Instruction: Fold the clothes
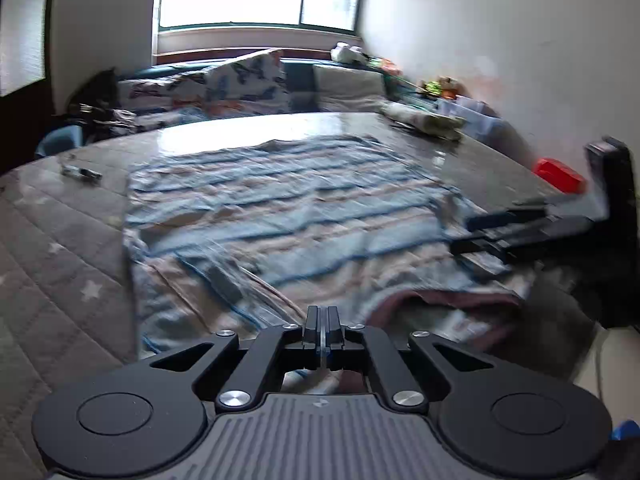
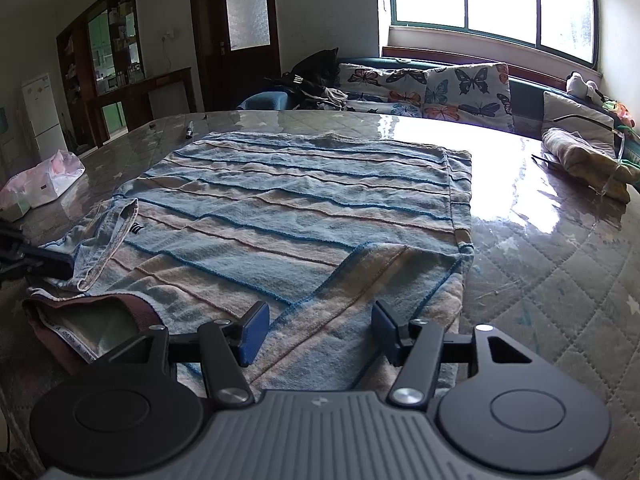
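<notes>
Right wrist view: striped shirt (image 2: 280,208) looks soft, light, floppy; grip hems or collar; right gripper (image 2: 316,332) apart above it, left gripper (image 1: 323,330) together

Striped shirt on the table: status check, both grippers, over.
Left gripper shut at near hem, grip on cloth unclear. Right gripper open over folded sleeve. Striped shirt flat on table. Nothing in the way.
</notes>
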